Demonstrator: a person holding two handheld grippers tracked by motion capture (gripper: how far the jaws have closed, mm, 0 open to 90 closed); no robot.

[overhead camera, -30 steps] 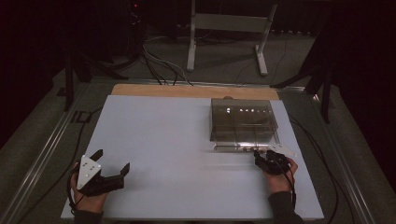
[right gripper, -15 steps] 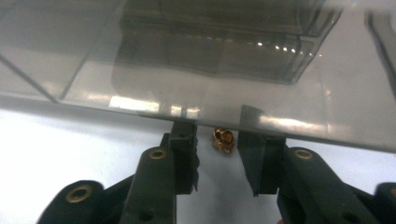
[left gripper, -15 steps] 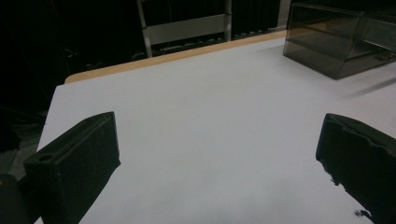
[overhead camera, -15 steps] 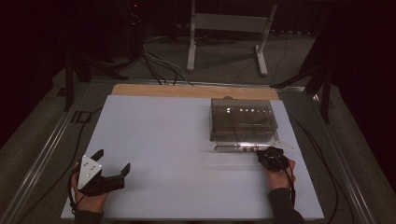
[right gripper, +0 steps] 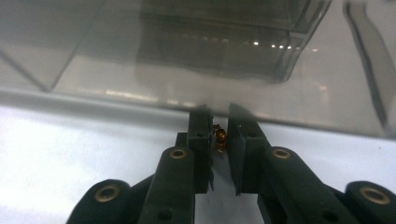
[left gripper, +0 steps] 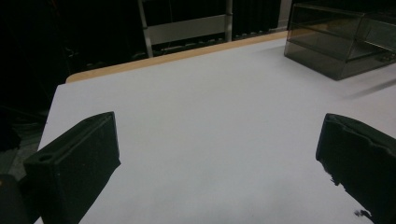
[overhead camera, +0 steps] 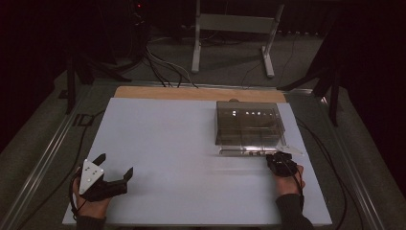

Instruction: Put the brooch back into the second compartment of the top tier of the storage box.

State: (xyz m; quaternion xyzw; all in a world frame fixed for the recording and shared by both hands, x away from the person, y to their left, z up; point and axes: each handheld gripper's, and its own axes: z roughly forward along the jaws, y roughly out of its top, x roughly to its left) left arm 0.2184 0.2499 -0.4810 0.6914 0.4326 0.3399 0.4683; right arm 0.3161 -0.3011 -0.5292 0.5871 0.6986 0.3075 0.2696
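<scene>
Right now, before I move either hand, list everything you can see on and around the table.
Clear smoky box: one, grey-tinted, far right of the table.
Small amber piece: one, orange-brown, between the right jaws at the box's near edge.
Table: one, white top, wooden strip along the far edge.
Metal stand: one, grey, on the floor beyond the table.
Left gripper: black, wide open, near left corner.
Right gripper: black, nearly closed around the piece.
</scene>
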